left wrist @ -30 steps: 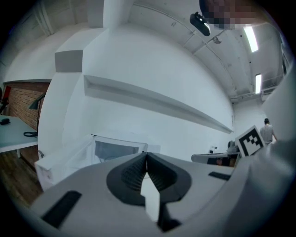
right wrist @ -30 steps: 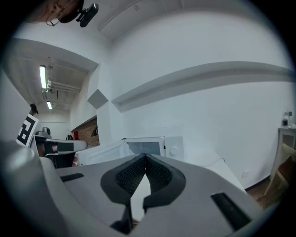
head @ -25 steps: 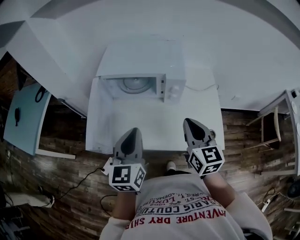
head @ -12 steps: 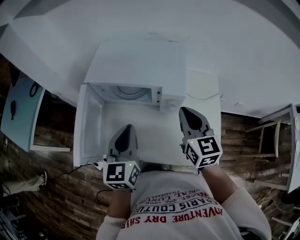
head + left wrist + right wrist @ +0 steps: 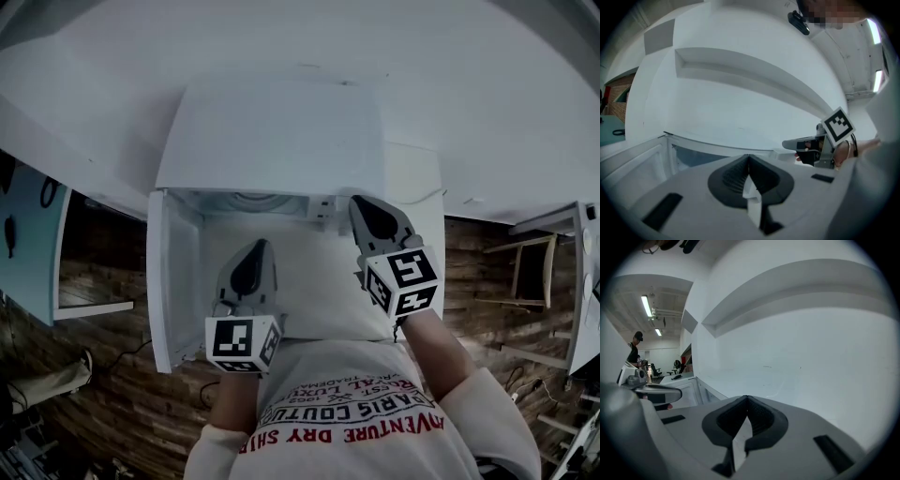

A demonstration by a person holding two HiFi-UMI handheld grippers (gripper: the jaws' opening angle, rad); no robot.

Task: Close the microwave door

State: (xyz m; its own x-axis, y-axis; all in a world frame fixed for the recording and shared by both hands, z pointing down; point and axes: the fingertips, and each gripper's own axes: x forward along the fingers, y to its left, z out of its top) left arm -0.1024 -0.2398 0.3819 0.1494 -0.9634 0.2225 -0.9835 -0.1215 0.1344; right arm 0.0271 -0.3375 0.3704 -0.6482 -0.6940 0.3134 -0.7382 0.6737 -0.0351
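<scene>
Boxy, smooth white microwave (image 5: pixel 272 131) on a white table (image 5: pixel 417 234), just ahead of both sets of fingertips. Left gripper (image 5: pixel 255 248) and right gripper (image 5: pixel 361 202), matte grey, pinched shut on nothing. Nearer the cavity than a second ago. Door (image 5: pixel 173 281) open: flat panel left of the left fingertips, long axis running toward the person.

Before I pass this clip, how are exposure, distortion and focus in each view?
Head view: dim, low contrast, and the fisheye bows the white box-shaped microwave. Left gripper view: dark round vignette, with the grey left gripper soft up close. Right gripper view: bright ceiling strip light at left, and the wall ledge is bowed.
</scene>
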